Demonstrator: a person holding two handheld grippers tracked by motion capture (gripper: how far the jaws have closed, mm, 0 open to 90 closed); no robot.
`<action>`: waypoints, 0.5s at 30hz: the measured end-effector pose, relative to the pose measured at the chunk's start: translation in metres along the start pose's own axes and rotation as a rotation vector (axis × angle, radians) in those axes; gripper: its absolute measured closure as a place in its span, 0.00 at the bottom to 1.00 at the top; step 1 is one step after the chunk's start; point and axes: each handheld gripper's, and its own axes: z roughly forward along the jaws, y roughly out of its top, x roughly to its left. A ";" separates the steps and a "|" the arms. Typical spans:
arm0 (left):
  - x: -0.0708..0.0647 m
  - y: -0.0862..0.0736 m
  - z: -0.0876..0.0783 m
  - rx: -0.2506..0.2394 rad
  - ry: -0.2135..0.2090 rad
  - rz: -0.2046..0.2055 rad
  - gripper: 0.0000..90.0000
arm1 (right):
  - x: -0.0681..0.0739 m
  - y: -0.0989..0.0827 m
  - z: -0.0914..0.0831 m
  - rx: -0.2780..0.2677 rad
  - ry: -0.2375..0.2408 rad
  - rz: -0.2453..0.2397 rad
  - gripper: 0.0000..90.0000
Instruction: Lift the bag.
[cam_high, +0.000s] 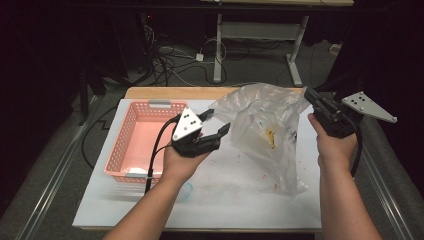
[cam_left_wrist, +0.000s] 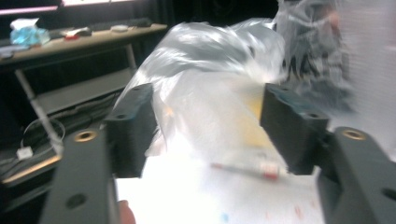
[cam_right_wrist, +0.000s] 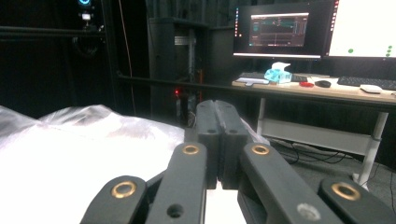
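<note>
Plastic film this thin will be light, limp and slippery, so the clear plastic bag (cam_high: 265, 132), lying crumpled on the white table (cam_high: 210, 200) right of the pink basket (cam_high: 135, 145), is best taken by a bunched edge or fold, not its flat face. Right gripper (cam_high: 311, 98) has its jaws pressed together at the bag's upper right edge, seemingly pinching film there. Left gripper (cam_high: 218, 121) stands with jaws apart, just short of the bag's left side, nothing between them.
</note>
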 end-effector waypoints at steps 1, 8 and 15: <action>0.001 -0.005 -0.006 0.001 0.005 -0.010 0.35 | 0.001 -0.001 0.000 0.003 0.001 -0.004 1.00; 0.003 -0.034 -0.041 0.057 0.025 -0.033 0.22 | 0.006 -0.002 -0.006 0.008 0.020 -0.014 1.00; 0.003 -0.054 -0.042 0.145 0.007 -0.070 0.16 | 0.010 0.005 -0.016 0.000 0.049 -0.002 0.83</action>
